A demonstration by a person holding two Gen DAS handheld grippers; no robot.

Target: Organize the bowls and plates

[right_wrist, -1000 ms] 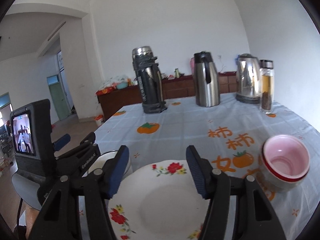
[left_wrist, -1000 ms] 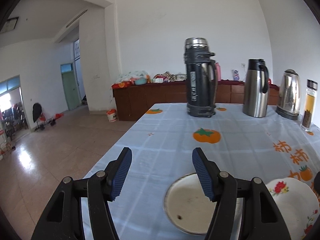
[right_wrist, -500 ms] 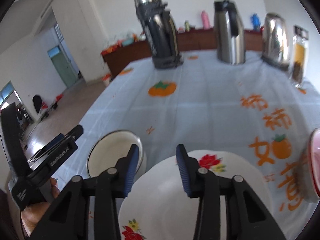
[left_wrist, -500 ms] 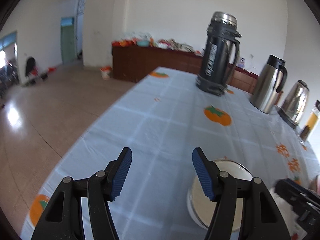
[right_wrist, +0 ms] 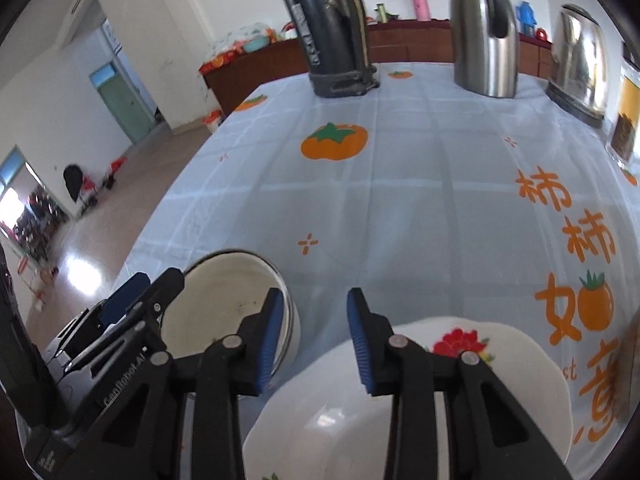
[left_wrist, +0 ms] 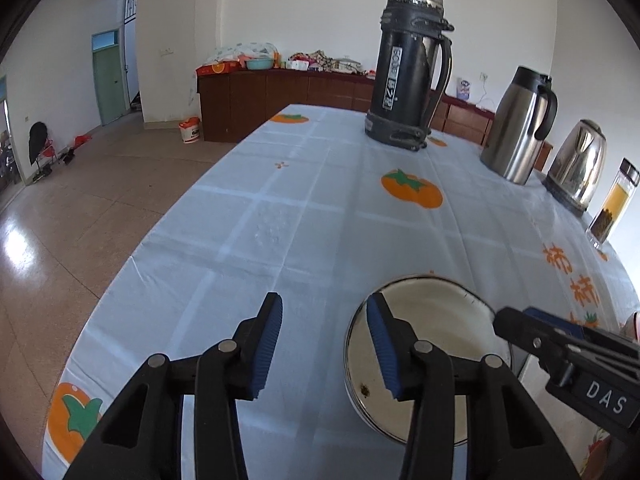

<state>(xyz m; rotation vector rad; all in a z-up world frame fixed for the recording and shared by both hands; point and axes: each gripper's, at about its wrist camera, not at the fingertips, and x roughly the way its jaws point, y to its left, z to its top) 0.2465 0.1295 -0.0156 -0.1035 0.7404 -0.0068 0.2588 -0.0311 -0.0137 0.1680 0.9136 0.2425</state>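
A white enamel bowl with a dark rim (left_wrist: 432, 332) stands on the tablecloth near the front edge; it also shows in the right wrist view (right_wrist: 228, 300). My left gripper (left_wrist: 324, 344) is open, its right finger over the bowl's left rim, nothing between the jaws. A white plate with red flowers (right_wrist: 460, 364) lies right of the bowl. My right gripper (right_wrist: 314, 338) is open above the plate's far left edge, beside the bowl, holding nothing.
At the table's far side stand a black thermos (left_wrist: 412, 68), a steel carafe (left_wrist: 520, 124), a kettle (left_wrist: 580, 164) and a glass tea bottle (left_wrist: 612, 204). The table's left edge (left_wrist: 160, 232) drops to the tiled floor. A wooden sideboard (left_wrist: 280, 96) lines the back wall.
Both grippers tilted down toward the table and moved forward. The right gripper's jaws narrowed and it shifted left toward the bowl. The pink bowl left the right wrist view.
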